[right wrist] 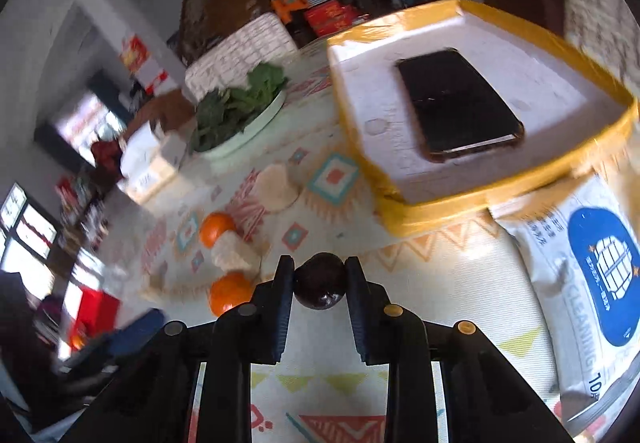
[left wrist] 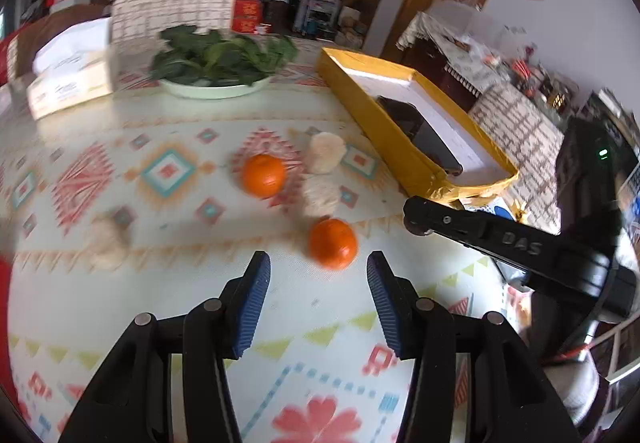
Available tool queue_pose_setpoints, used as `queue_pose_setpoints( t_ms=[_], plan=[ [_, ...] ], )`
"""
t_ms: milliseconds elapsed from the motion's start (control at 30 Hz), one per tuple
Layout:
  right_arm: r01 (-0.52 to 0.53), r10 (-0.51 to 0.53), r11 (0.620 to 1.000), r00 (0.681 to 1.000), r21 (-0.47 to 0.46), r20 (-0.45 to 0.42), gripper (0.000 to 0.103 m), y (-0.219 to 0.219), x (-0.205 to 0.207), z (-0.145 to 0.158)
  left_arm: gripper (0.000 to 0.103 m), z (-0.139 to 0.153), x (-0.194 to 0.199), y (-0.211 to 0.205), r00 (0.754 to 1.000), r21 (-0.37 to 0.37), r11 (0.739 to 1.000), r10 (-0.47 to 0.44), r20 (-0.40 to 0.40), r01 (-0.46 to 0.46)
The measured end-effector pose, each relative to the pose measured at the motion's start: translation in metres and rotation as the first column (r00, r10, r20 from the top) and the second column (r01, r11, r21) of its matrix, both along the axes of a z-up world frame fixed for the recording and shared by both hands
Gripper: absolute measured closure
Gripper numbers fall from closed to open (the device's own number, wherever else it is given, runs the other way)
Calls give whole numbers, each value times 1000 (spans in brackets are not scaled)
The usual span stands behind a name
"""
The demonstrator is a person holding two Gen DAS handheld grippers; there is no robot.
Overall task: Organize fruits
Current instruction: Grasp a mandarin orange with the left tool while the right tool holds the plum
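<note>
Your left gripper (left wrist: 319, 275) has its jaws apart, nothing between them, over the patterned tablecloth (left wrist: 168, 171). Far orange (left wrist: 264, 175) sits left of the pale lumps (left wrist: 322, 171) (blurred, can't identify them); near orange (left wrist: 333, 243) lies just ahead of your blue pads (left wrist: 256, 299). Right of those, the yellow-rimmed tray (right wrist: 404, 215) holds a phone (right wrist: 458, 103). Your right gripper (right wrist: 320, 275) is clamped on a dark round fruit (right wrist: 320, 285), near the tray's front corner.

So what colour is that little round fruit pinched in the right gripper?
Very dark, nearly black with a reddish sheen: the dark fruit, clearest in the right wrist view.
</note>
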State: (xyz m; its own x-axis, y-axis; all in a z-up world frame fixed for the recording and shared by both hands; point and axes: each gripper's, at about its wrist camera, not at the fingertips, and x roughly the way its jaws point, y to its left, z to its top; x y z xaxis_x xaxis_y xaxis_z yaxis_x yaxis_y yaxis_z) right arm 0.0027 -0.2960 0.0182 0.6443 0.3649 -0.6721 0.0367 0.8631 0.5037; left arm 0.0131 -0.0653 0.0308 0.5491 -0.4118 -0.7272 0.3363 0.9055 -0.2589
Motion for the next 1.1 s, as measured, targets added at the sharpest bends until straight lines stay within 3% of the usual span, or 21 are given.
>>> queue_pose_setpoints(
  t_ms=[233, 267, 300, 433, 600, 867, 1000, 1100],
  plan=[
    [0, -1, 1000, 1000, 30, 16, 75, 3, -1, 4, 55, -16, 21, -26, 999, 39, 999, -17, -38, 19],
    [-3, 2, 1000, 1000, 29, 18, 75, 4, -1, 5, 67, -18, 22, -27, 999, 40, 999, -15, -38, 16],
    [-4, 4, 1000, 1000, 29, 20, 75, 2, -1, 5, 72, -19, 22, -28, 999, 51, 999, -11, -40, 13],
    [-10, 9, 1000, 999, 29, 33, 75, 3, -1, 6, 73, -18, 17, -24, 1000, 49, 999, 0, -21, 1],
    [-19, 17, 999, 999, 38, 50, 75, 5, -2, 7, 73, -5, 6, 2, 999, -19, 999, 42, -12, -42],
    [-99, 82, 983, 990, 156, 116, 75, 8, -4, 10, 73, 33, -42, 95, 978, -118, 973, 203, 39, -197],
    [-149, 127, 968, 985, 203, 117, 75, 21, -7, 14, 73, 49, -74, 162, 941, -126, 939, 331, 72, -320],
    [-196, 178, 954, 979, 225, 101, 74, 49, -15, 22, 73, 55, -94, 215, 896, -129, 896, 436, 82, -424]
  ],
)
